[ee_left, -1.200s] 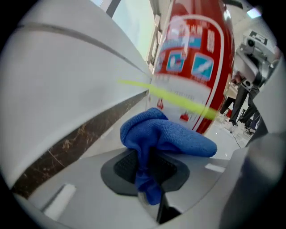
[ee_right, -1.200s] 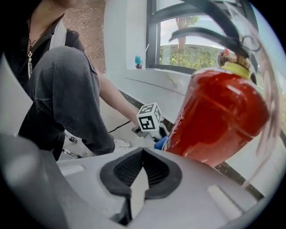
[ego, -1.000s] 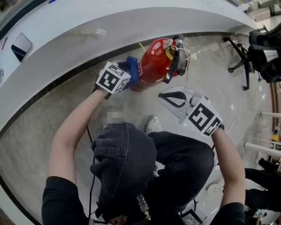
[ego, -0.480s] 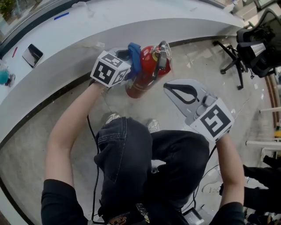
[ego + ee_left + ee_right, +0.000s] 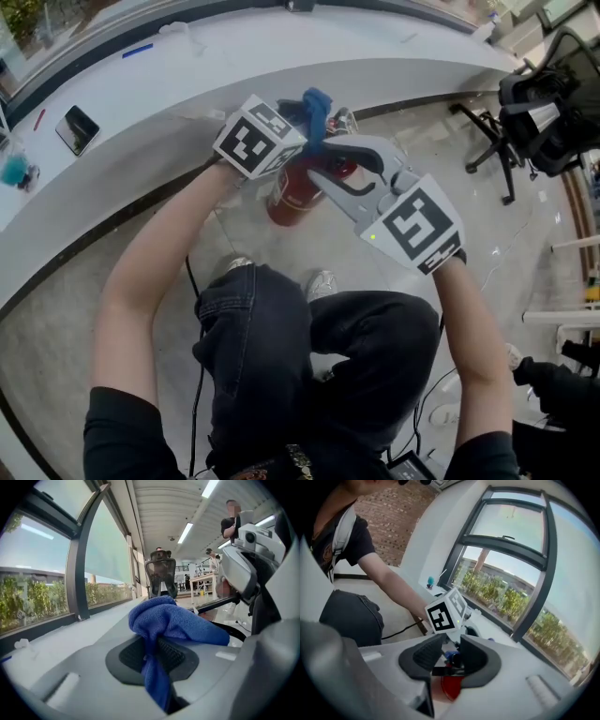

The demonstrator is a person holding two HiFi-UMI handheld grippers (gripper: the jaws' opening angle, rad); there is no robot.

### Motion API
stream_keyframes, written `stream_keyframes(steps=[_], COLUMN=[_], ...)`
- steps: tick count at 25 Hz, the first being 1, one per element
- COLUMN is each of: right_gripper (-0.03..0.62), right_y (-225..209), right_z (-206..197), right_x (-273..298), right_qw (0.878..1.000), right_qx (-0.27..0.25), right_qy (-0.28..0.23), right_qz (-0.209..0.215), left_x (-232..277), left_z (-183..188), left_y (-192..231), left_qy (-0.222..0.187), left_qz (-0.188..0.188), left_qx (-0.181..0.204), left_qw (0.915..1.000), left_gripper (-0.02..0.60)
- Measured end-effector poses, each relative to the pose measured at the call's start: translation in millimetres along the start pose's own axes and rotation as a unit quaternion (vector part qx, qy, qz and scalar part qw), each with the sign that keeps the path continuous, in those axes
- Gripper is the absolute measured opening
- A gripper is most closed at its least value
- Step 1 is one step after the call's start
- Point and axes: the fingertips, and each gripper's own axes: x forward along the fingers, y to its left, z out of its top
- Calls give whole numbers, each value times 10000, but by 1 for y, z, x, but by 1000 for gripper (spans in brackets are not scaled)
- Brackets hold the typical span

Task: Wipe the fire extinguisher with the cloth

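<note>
Blue towelling cloth (image 5: 173, 620) is sitting pinched in left claw (image 5: 157, 654). Right claw (image 5: 451, 654), jaws just opening, is straddling red metal fire extinguisher (image 5: 286, 202) handle (image 5: 446, 671). Wiping seemingly unstarted.

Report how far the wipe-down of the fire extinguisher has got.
Done: the blue cloth is picked up, pinched in the left claw. In hand: both claws are at the top of the red fire extinguisher; the right claw has just been opening its jaws, with the black handle between them. Left: the cloth sits above its body, not on it, so wiping looks yet to do.
</note>
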Motion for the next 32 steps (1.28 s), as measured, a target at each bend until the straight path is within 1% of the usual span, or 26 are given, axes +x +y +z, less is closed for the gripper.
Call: stream_keyframes(steps=[3, 7, 11, 14, 16, 17, 19, 20, 21, 22, 23, 24, 27, 30, 32], right_gripper=[55, 51, 51, 48, 46, 46, 50, 55, 57, 57, 58, 58, 58, 43, 8], right_y=[-2, 5, 14, 19, 20, 20, 20, 19, 16, 10, 4, -1, -16, -32, -37], right_z=[0, -1, -9, -16, -18, -17, -17, -17, -18, -18, -17, -16, -19, -43, -68], right_x=[3, -2, -20, -34, -39, -41, -44, -48, -52, -58, -63, -67, -73, -75, -74], right_qw=[9990, 9945, 9913, 9902, 9917, 9927, 9944, 9957, 9976, 9984, 9978, 9974, 9978, 9951, 9911], right_qx=[-438, -1023, -1203, -1225, -1112, -1022, -799, -595, -239, 193, 496, 599, 566, 809, 1063], right_qy=[32, 193, 257, 338, 272, 202, 86, 55, 16, -56, -159, -258, -333, -137, 139], right_qz=[-69, 137, 464, 574, 587, 609, 692, 705, 646, 523, 399, 297, -55, -557, -790], left_x=[4, 8, 13, 18, 23, 25, 27, 26, 26, 26, 26, 26, 29, 34, 37], left_z=[-4, -7, -8, -8, -12, -18, -37, -48, -60, -73, -88, -103, -145, -176, -194], left_y=[4, 9, 4, -3, -2, 0, 5, 7, 6, 4, 0, -4, -13, -19, -21], left_qy=[1, -43, 80, 183, 250, 304, 408, 442, 489, 560, 645, 728, 888, 959, 1018], left_qz=[-138, -224, -573, -782, -757, -719, -655, -640, -637, -643, -647, -638, -541, -442, -386], left_qx=[-50, -70, 196, 418, 482, 452, 210, 29, -125, -230, -319, -423, -818, -1183, -1339], left_qw=[9999, 9997, 9981, 9959, 9957, 9959, 9968, 9970, 9967, 9961, 9953, 9944, 9912, 9873, 9850], left_gripper=[52, 52, 54, 53, 52, 52, 52, 52, 51, 51, 52, 51, 51, 51, 51])
